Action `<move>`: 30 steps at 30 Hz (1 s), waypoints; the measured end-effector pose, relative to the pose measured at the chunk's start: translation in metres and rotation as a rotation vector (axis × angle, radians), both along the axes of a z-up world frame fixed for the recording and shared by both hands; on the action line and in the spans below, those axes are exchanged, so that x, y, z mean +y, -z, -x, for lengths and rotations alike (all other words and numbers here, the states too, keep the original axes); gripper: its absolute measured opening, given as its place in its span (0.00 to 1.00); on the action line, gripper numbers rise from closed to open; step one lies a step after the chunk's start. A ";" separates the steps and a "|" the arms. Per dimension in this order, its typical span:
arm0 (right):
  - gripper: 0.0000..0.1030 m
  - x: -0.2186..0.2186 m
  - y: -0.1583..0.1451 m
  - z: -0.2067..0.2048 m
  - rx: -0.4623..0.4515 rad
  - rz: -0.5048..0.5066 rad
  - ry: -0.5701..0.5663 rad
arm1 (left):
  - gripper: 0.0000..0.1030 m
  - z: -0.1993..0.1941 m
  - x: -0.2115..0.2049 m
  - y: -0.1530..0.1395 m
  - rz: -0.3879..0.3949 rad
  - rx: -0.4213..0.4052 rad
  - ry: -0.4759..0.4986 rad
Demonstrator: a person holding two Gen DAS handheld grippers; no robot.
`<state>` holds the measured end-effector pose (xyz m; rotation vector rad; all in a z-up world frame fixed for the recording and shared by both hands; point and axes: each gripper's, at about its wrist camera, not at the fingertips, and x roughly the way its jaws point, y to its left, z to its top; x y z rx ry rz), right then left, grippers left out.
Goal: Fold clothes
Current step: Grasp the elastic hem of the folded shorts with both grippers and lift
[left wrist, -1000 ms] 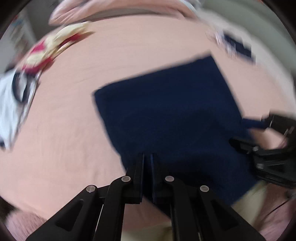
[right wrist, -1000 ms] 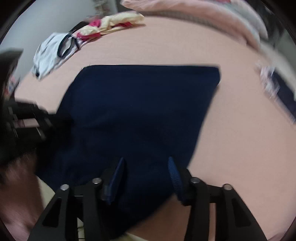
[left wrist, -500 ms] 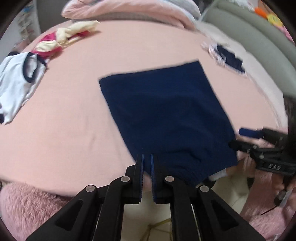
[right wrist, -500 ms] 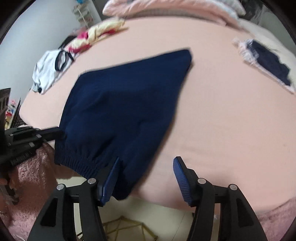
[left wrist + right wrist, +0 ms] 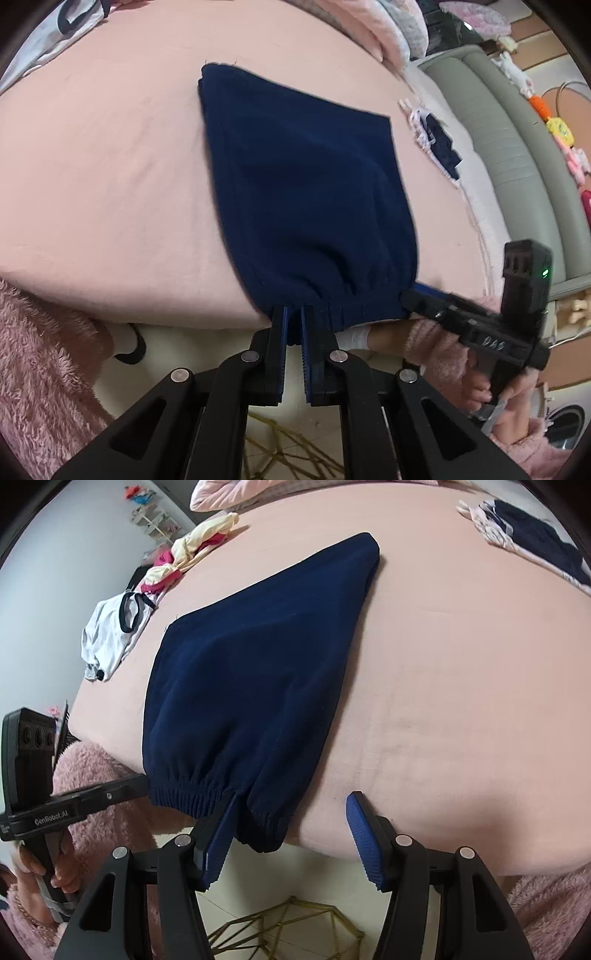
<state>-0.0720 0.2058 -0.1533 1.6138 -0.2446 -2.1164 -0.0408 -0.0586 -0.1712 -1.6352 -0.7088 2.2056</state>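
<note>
One garment was in hand: navy pants (image 5: pixel 303 192), lying on the pink bed (image 5: pixel 103 166) and apparently already folded leg over leg, since only one long panel showed. The elastic waistband (image 5: pixel 192 794) hung just over the near bed edge; the far end lay flat toward the pillows (image 5: pixel 384 33).

Left tool (image 5: pixel 292 321): fingers pressed nearly together, pinching the waistband at its left corner. Right tool (image 5: pixel 291 821): fingers spread wide, the left finger (image 5: pixel 221 834) touching the waistband at its right corner and the other finger clear of the cloth, over bare sheet. Nothing was gripped on that side. In the left view the right tool's tip sat just at the waistband's corner, which agrees.

Progress, as judged: the lengthwise fold looked done and the fabric fairly smooth. The crosswise fold, waistband toward the far end, was not yet made, and it would likely need the right tool to close on its corner first.

Several other pieces remained: a white shirt (image 5: pixel 110 635) and a yellow-and-pink bundle (image 5: pixel 192 550) lay unfolded well apart to the left. A small navy-and-pink item (image 5: pixel 524 531) sat to the right; whether it was folded I could not tell.
</note>
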 end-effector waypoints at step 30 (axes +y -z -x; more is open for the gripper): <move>0.24 -0.001 -0.012 -0.027 0.026 0.044 -0.046 | 0.20 -0.009 0.012 -0.018 -0.062 0.063 0.000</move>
